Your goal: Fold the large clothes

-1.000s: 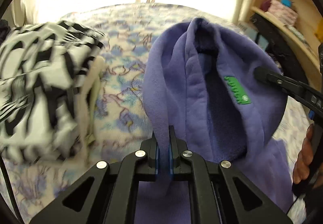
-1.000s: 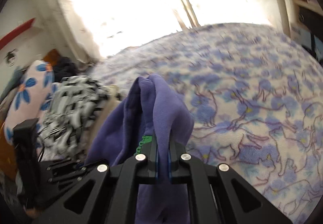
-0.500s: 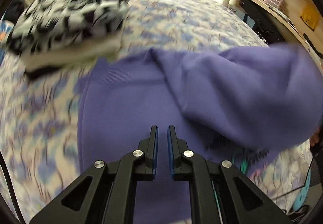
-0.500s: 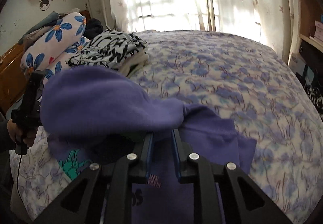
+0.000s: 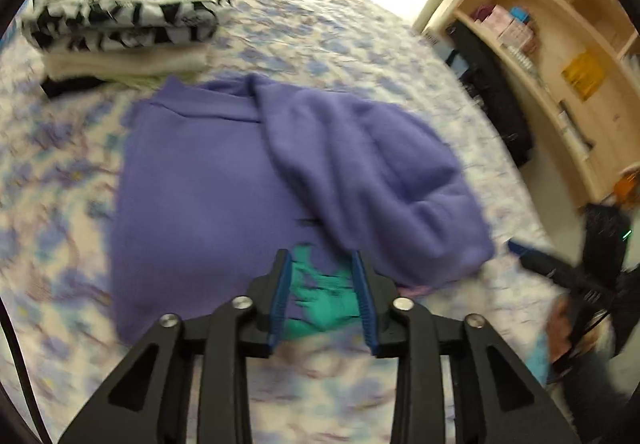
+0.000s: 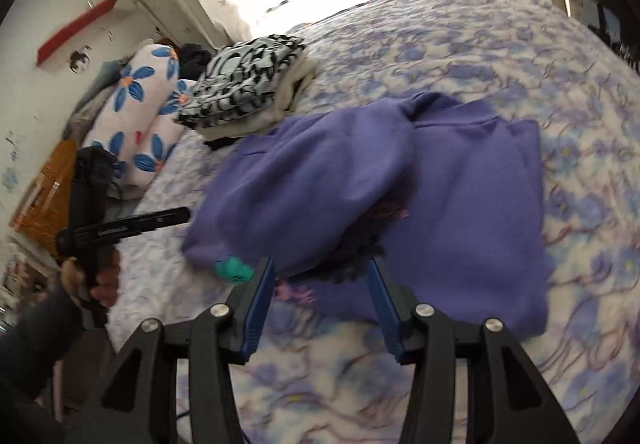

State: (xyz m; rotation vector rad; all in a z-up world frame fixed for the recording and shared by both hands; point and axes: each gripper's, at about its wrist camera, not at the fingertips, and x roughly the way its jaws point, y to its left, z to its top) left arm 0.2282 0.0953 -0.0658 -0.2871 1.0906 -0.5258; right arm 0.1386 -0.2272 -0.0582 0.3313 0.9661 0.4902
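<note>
Both tongs, left (image 5: 322, 276) and right (image 6: 320, 284), are opening, empty, above the purple sweatshirt (image 5: 208, 180); fold just laid. Next: regrip the bunched flap at two o'clock.

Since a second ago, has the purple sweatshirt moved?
Yes. The purple sweatshirt hung upright from both claws, level with the black-and-white folded stack; now it lies flat on the floral bedspread, below that stack in the left wrist view.
</note>
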